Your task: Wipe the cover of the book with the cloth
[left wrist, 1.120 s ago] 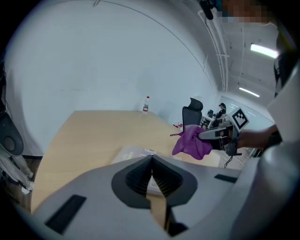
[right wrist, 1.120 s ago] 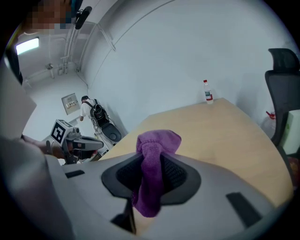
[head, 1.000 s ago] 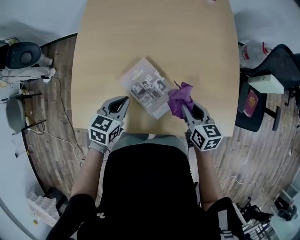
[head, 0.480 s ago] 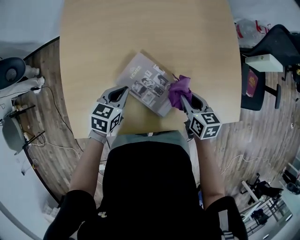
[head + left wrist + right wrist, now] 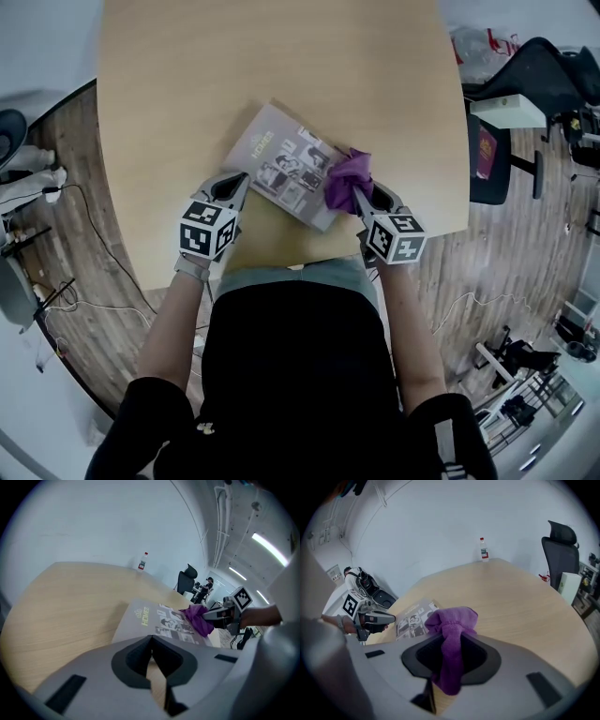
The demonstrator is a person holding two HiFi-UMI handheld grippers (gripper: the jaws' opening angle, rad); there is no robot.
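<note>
Your left gripper [image 5: 246, 176] was shut with nothing in it, right by the near edge of the book [image 5: 279, 159]. The book lay flat on the wooden table [image 5: 187, 75]. Your right gripper [image 5: 360, 198] pinched the purple cloth [image 5: 343, 176] over the book's right end

A pale wooden table [image 5: 281, 75] stretches ahead of the left gripper [image 5: 244, 178] and the right gripper [image 5: 356, 194]. At its far edge a small bottle [image 5: 484, 549] stands before a white wall [image 5: 440, 522]. The floor [image 5: 112, 309] is wood plank. A black office chair [image 5: 553, 75] stands right of the right gripper, and cables [image 5: 73, 192] trail left of the left one. Strip lights [image 5: 269, 548] glow overhead.
</note>
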